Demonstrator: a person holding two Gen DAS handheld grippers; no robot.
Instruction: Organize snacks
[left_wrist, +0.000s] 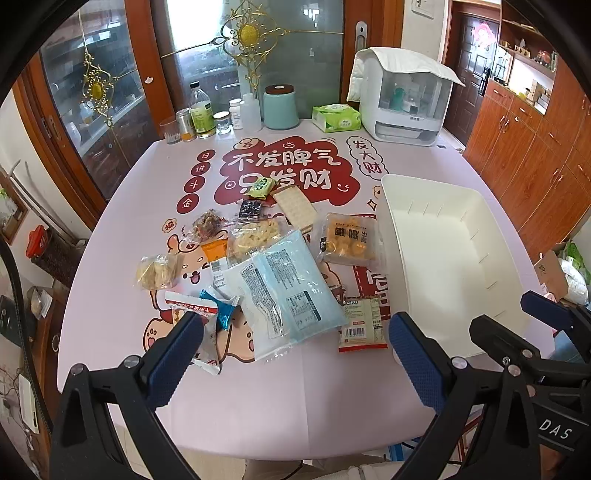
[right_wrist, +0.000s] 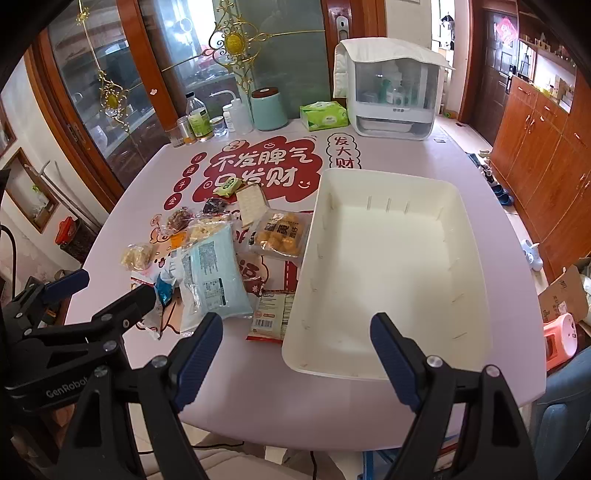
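- Left wrist view: left tongs (left_wrist: 295, 345) spread wide, nothing between the pads, hovering over the near edge of the pink surface (left_wrist: 122, 325).
- Snack pile lies mid-surface: large pale-blue packet (left_wrist: 284, 295) on top, cracker sleeve (left_wrist: 295, 208) and small green packet (left_wrist: 261, 187) behind it, yellow-puff pack (left_wrist: 347, 240) to its right, LIPO packet (left_wrist: 364, 325) nearest the white bin (left_wrist: 454, 266).
- Bin sits right of the pile, nothing inside it; right tongs' black arms show at the lower right corner.
- Far edge: teal canister (left_wrist: 280, 107), tissue pack (left_wrist: 336, 118), bottles and jars.

- Right wrist view: right tongs (right_wrist: 295, 354) also wide apart and holding nothing, poised above the bin's near rim.
- White bin (right_wrist: 388, 266) fills the centre; LIPO packet (right_wrist: 271, 317) touches its left wall.
- Blue packet (right_wrist: 216, 273) and yellow-puff pack (right_wrist: 280, 236) lie left of the bin.
- Left tongs (right_wrist: 110, 291) visible at the left, over the pile's near corner, pads apart.
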